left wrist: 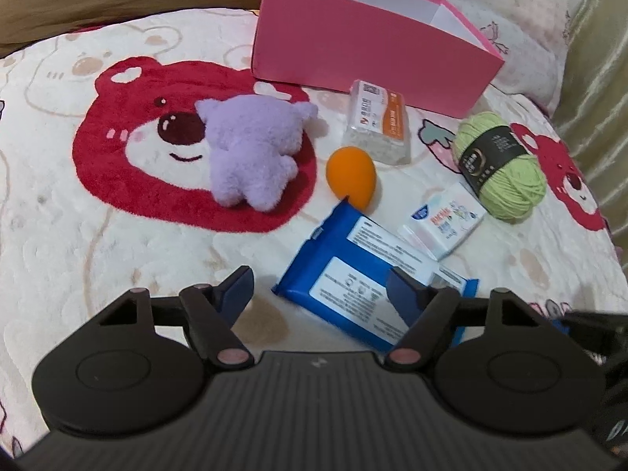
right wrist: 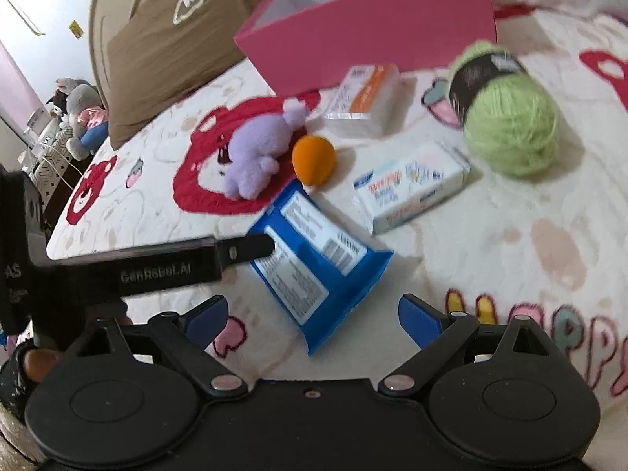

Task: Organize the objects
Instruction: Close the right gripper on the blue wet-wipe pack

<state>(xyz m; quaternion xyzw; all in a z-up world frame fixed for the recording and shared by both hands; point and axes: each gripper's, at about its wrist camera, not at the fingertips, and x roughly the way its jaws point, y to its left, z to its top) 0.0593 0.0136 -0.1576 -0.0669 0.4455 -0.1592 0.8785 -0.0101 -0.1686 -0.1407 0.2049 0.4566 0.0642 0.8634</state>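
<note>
A blue wipes packet (left wrist: 353, 271) lies flat on the bear-print blanket. My left gripper (left wrist: 320, 290) is open over its near end, the right finger above the packet and the left finger off its edge. My right gripper (right wrist: 314, 314) is open too, with the corner of the packet (right wrist: 314, 267) between its fingers. Beyond lie a purple plush (left wrist: 251, 153), an orange egg-shaped sponge (left wrist: 351, 176), a clear pack with an orange label (left wrist: 378, 125), a white tissue pack (left wrist: 443, 223) and green yarn (left wrist: 498, 165). An open pink box (left wrist: 365, 55) stands behind them.
A brown pillow (right wrist: 165, 47) leans at the back left of the bed. Stuffed toys (right wrist: 78, 110) sit on furniture beyond the bed's left edge. A pale curtain (left wrist: 596, 98) hangs along the right. Bare blanket (left wrist: 117, 255) lies left of the packet.
</note>
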